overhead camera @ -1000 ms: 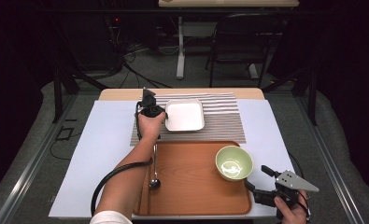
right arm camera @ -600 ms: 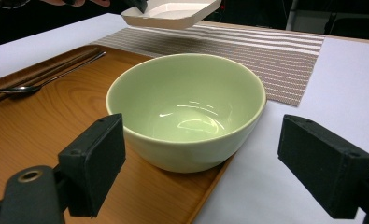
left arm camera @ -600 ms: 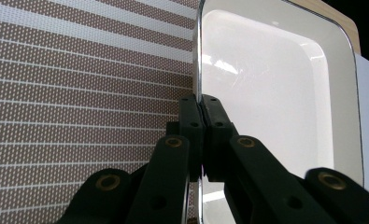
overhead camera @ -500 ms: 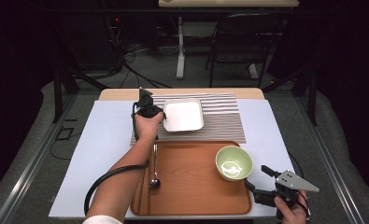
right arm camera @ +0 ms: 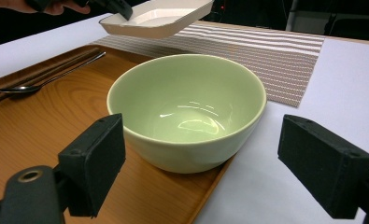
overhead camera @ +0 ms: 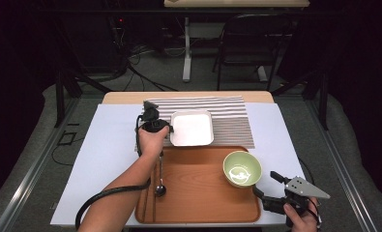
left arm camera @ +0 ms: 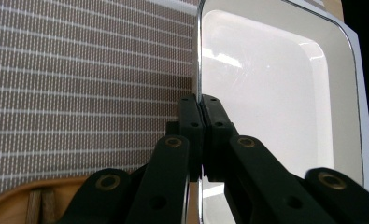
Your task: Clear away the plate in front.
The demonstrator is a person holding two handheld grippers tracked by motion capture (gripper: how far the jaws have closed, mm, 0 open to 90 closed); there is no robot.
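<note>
The left gripper [overhead camera: 154, 123] is clamped on the rim of a white square dish [overhead camera: 192, 128], held just above the striped mat [overhead camera: 229, 121]. The right gripper [overhead camera: 268, 187], jaws wide, hovers beside a green bowl [overhead camera: 242, 168] on the wooden tray [overhead camera: 198, 193].

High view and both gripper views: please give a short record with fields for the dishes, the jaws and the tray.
left gripper: jaws shut on the rim of the white square dish
dish: lifted above the striped placemat
right gripper: jaws open, facing the pale green bowl
bowl: on the wooden tray
tray also holds: metal spoon, chopsticks
</note>
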